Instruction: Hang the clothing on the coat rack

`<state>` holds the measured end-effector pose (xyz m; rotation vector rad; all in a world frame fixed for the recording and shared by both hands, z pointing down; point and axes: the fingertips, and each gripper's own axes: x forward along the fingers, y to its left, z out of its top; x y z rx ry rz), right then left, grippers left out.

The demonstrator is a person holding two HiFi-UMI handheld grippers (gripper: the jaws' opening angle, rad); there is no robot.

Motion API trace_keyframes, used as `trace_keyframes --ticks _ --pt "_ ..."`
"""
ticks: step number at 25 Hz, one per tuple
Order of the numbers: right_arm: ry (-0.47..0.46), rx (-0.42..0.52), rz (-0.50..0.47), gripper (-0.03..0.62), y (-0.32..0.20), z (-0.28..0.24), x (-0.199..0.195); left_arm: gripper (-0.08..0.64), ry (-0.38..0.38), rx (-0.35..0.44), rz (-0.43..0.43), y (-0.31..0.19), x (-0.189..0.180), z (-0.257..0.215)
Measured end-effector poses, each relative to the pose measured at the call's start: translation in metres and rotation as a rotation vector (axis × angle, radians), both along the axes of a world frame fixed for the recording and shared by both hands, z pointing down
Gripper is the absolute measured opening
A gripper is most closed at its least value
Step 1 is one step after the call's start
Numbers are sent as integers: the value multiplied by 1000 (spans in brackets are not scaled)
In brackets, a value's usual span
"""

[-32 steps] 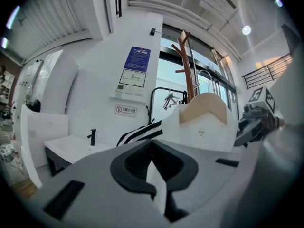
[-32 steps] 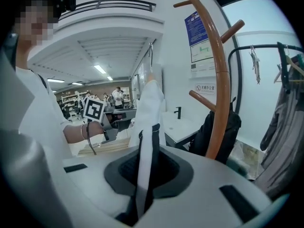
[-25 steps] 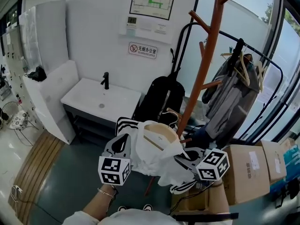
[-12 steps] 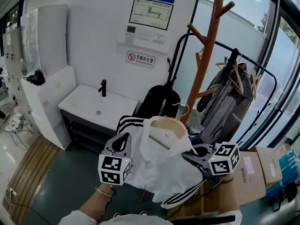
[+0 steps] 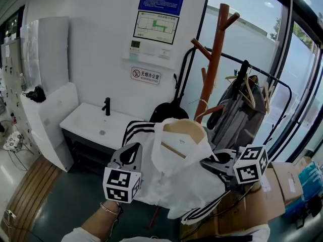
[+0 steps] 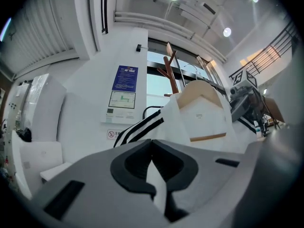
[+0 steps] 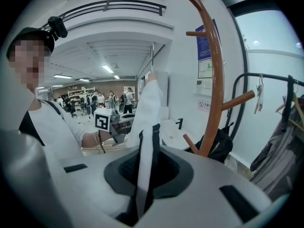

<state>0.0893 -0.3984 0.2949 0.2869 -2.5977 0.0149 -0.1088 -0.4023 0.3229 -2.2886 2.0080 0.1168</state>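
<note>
Head view: the white jacket [image 5: 171, 180] with black striped sleeves sits on a wooden hanger [image 5: 184, 129] (collar open, a small label inside). It is held up between the left tongs [image 5: 134, 151] and the right tongs [image 5: 211, 163], near the brown coat rack [image 5: 212, 69].

Left gripper view: the left tongs are closed on a fold of white cloth.

Right gripper view: the right tongs pinch the jacket's striped edge tight.

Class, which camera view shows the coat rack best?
The right gripper view: the coat rack stands large and unobstructed, pegs clear. The head view shows its upper part beyond the jacket; the left gripper view only its top.
</note>
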Motion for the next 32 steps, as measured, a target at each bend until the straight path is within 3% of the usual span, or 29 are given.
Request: trace_keyframes --ticks 9,32 --pt "0 59 -2 34 -6 -46 14 9 -31 61 -1 -9 12 -50" --pt "-2 91 -16 34 -26 -130 30 9 -120 196 3 -19 41 -153"
